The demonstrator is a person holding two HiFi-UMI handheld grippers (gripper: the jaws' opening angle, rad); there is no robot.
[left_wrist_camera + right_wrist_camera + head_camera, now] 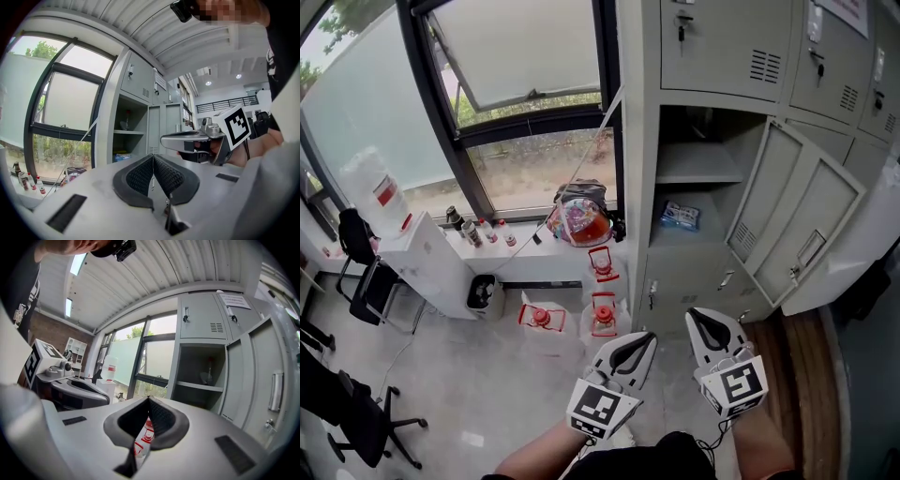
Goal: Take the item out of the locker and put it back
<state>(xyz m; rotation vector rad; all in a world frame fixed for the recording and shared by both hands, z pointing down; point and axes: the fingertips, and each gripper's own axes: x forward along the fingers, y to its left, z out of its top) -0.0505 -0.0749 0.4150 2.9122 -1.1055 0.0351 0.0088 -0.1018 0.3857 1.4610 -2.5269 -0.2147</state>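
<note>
Your left tongs (645,337) and right tongs (694,321) pinched together, empty, bottom centre, blue packet (680,217) on locker (637,169) shelf upper right, door (811,220) swung open at right, red-capped jugs (602,317) on floor centre frame

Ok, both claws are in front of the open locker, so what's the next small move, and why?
Probably open the right claw and reach toward the blue packet on the lower shelf. The door stands open, the packet lies untouched inside, and that claw is shut and empty, so it can't grasp yet.
</note>
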